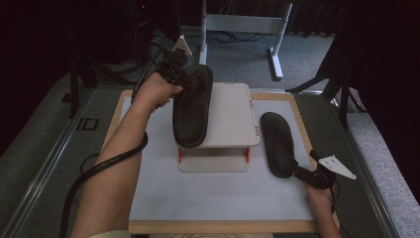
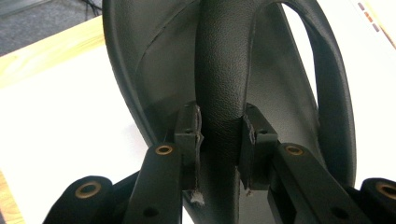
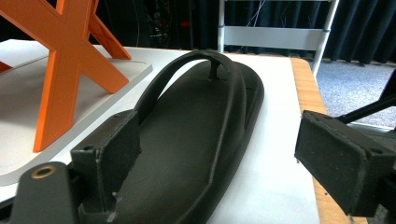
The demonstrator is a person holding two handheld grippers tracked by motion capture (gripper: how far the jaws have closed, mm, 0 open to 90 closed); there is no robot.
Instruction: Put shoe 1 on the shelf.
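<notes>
My left gripper (image 1: 184, 79) is shut on the strap of a black flip-flop (image 1: 192, 106) and holds it tilted over the left side of a white two-level stand (image 1: 230, 116). In the left gripper view both pads (image 2: 189, 135) press on that strap (image 2: 224, 84). A second black flip-flop (image 1: 277, 144) lies flat on the white board to the right of the stand. My right gripper (image 1: 304, 166) stands open at its heel. In the right gripper view that flip-flop (image 3: 196, 135) stretches away between the wide-apart pads (image 3: 114, 149), close to the left one.
The stand rests on a white board (image 1: 163, 193) with a wooden border. Its orange X-shaped side support (image 3: 70, 60) rises left of the lying flip-flop. A cable (image 1: 106, 163) trails from the left gripper under the forearm. Grey carpet and a white frame (image 1: 247, 22) lie beyond.
</notes>
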